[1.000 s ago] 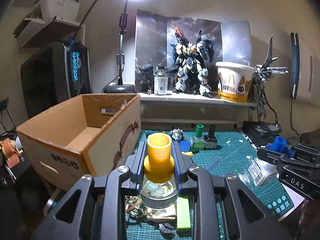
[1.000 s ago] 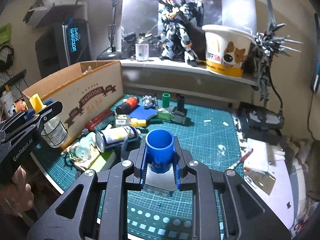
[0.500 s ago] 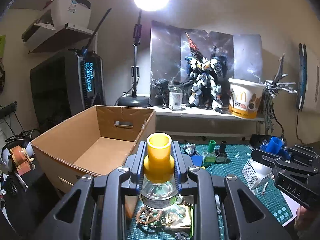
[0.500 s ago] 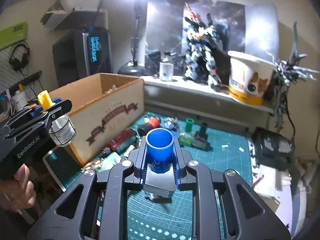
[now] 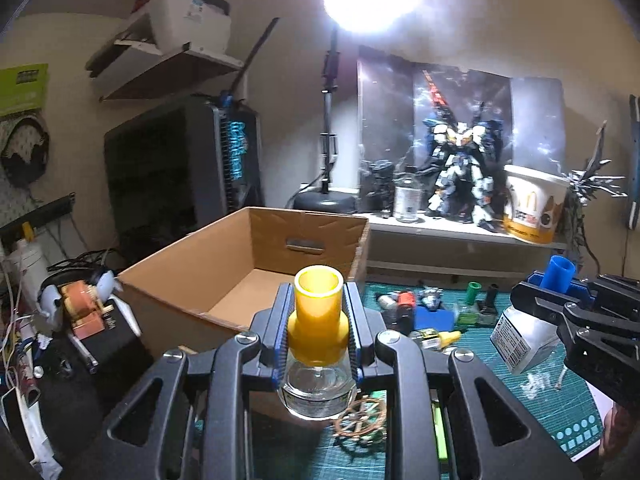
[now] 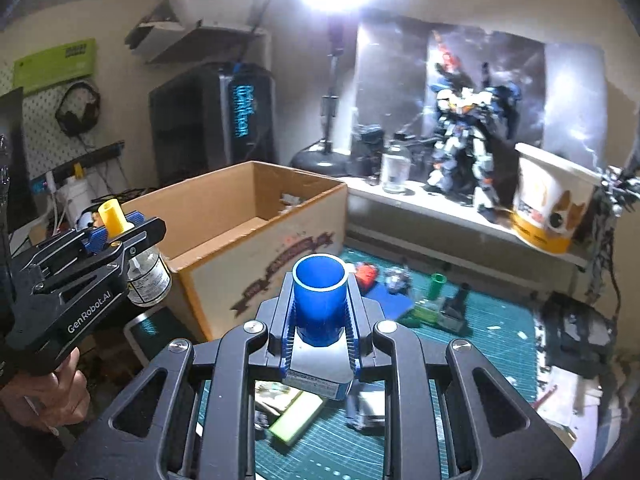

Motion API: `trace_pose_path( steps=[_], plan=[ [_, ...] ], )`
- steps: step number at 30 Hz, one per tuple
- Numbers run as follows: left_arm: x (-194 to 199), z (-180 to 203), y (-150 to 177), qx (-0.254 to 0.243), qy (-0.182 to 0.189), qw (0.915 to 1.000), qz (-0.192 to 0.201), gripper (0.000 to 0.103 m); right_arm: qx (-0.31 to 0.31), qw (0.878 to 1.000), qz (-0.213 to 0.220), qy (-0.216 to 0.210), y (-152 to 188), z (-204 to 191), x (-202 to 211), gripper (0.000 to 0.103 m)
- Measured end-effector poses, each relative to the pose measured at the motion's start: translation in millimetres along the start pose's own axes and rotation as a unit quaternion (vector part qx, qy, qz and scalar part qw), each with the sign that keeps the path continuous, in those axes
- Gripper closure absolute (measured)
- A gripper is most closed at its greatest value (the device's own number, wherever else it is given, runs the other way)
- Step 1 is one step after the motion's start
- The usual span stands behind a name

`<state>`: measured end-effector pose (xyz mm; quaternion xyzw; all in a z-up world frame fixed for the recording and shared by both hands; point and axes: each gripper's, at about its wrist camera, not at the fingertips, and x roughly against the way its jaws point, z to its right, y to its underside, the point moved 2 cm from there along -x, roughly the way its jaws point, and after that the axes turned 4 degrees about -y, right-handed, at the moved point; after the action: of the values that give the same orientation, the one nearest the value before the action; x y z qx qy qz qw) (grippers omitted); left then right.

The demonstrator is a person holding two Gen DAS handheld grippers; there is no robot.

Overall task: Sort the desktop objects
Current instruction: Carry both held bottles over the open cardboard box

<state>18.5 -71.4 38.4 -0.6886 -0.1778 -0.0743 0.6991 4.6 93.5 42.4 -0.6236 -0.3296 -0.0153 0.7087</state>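
Green cutting mat (image 5: 500, 344) crowded with small bottles lies right of the open cardboard box (image 5: 256, 280), whose top gapes free. Left gripper (image 5: 319, 320) is clenched on the yellow-capped bottle (image 5: 319, 308), held near the box's front wall. Right gripper (image 6: 320, 312) grasps the blue-capped bottle (image 6: 319, 300) above the mat. Only the right view shows pale scraps, perhaps paper, inside the box.
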Motion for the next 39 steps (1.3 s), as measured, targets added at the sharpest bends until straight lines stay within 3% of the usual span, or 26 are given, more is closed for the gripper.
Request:
trace_pose_path(
  steps=[16,23,32,35,39],
  plan=[
    [20,-60,7,0.029,-0.088,0.9954,-0.023,0.079,0.050,0.993,0.001,-0.103,-15,-71,-22,0.083],
    [30,-71,-8,0.018,-0.113,0.9933,-0.014,0.079,0.071,0.987,0.000,-0.142,-27,-86,-23,0.083],
    [11,-70,-55,-0.011,-0.089,0.9959,-0.009,0.079,0.090,0.982,-0.009,-0.167,-66,-84,-41,0.083],
    [-12,-72,-75,-0.009,-0.054,0.9980,-0.033,0.079,0.091,0.979,-0.016,-0.180,-87,-82,-54,0.083],
    [-67,-80,-98,0.020,0.004,0.9935,-0.112,0.079,0.079,0.976,-0.042,-0.200,-116,-74,-85,0.083]
  ],
)
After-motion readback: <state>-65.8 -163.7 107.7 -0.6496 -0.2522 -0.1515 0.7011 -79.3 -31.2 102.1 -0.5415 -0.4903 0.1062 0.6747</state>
